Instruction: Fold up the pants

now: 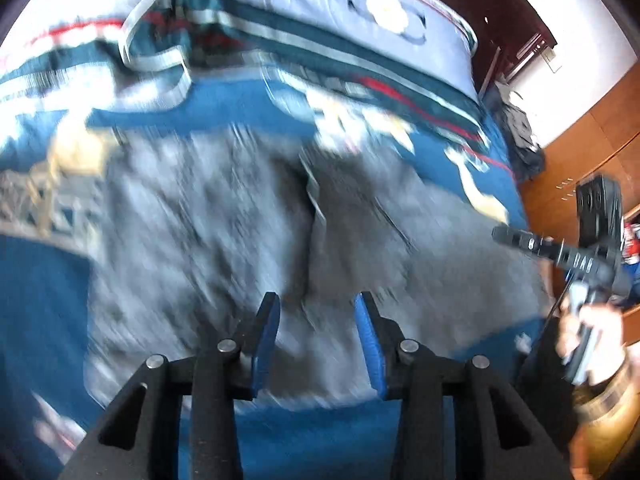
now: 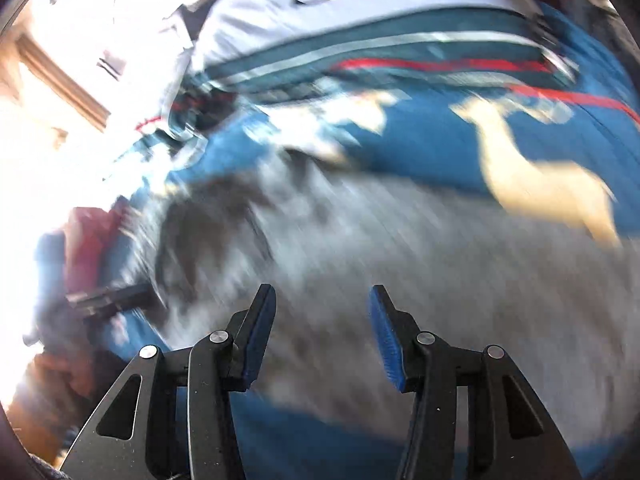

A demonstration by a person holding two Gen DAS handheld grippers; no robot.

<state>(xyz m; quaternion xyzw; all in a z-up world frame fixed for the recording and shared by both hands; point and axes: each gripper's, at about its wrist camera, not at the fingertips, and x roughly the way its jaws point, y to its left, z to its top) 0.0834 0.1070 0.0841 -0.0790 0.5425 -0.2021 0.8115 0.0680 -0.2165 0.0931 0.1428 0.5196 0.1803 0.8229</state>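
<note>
Bedroom setup: big bed [image 1: 48, 300] with a blue patterned cover, white pillows up top, wooden cabinets [image 1: 580, 148] off to one side. Grey pants [image 1: 208, 220] are spread out on the cover right under me, everything pretty blurry. My left hand-held gripper [image 1: 316, 304] hangs over them with the blue pads parted, nothing between. Right hand-held gripper [image 2: 322, 294] is the same, jaws apart and empty above the grey fabric.

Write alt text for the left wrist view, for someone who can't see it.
Grey pants lie spread on a bed with a blue patterned cover, blurred by motion. The left gripper hangs above them, jaws apart and empty; the right gripper shows at the right edge.
</note>
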